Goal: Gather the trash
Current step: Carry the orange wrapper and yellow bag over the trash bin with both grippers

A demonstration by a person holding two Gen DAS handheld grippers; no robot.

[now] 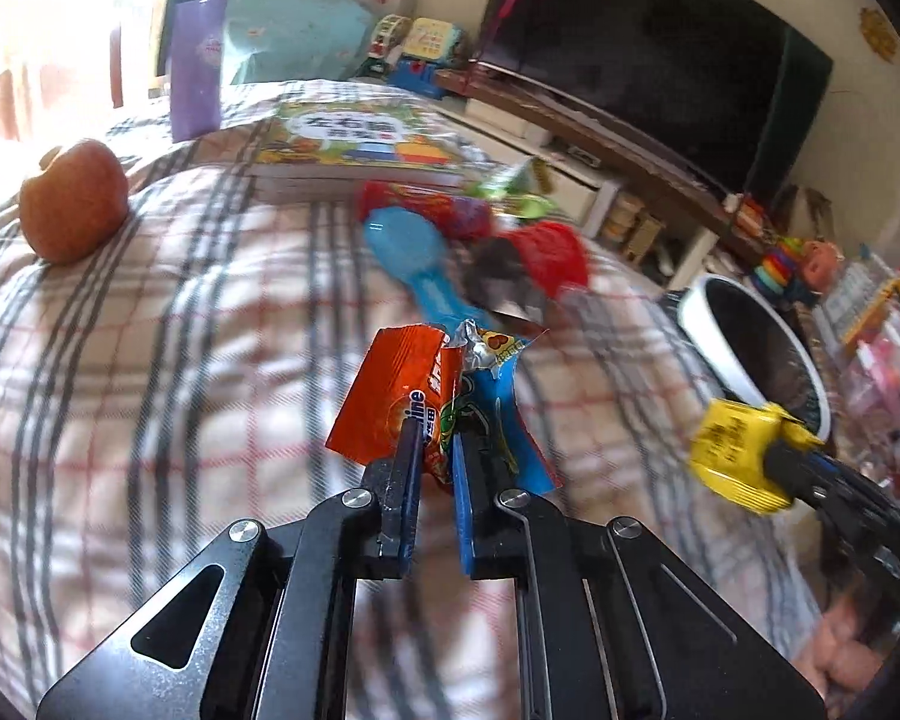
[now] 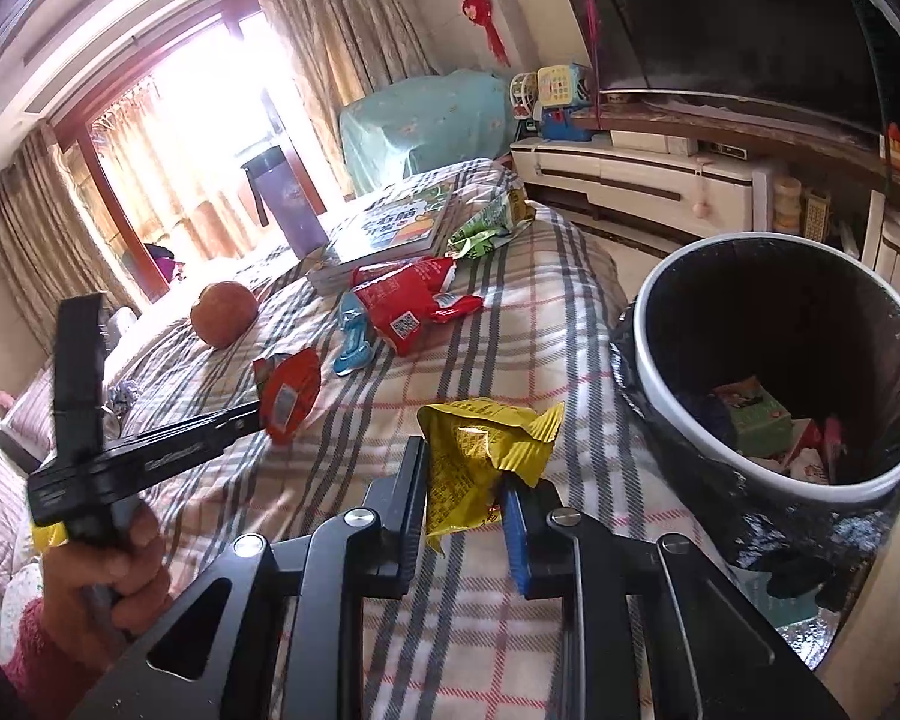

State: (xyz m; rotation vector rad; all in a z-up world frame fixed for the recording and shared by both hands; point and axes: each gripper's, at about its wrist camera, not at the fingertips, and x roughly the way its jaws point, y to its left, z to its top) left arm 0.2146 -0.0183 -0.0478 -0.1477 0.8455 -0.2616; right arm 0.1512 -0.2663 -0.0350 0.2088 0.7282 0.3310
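Observation:
My left gripper [image 1: 438,438] is shut on an orange snack wrapper [image 1: 390,396] with a blue and silver piece beside it, held above the plaid bedcover. In the right wrist view that same gripper [image 2: 257,414] comes in from the left with the orange wrapper [image 2: 288,396] at its tip. My right gripper [image 2: 468,480] is shut on a crumpled yellow wrapper [image 2: 480,450], close to the left of the trash bin [image 2: 651,360]. The bin is white-rimmed, lined in black, and holds several pieces of trash. On the bedcover lie a red wrapper [image 2: 408,306], a blue wrapper [image 2: 351,336] and a green wrapper [image 2: 486,222].
An apple [image 2: 223,312], a stack of picture books [image 2: 396,222] and a purple bottle [image 2: 288,204] sit farther back on the bed. A white cabinet [image 2: 630,174] with a dark television above runs along the right wall. A hand in a pink sleeve [image 2: 108,576] holds the left gripper.

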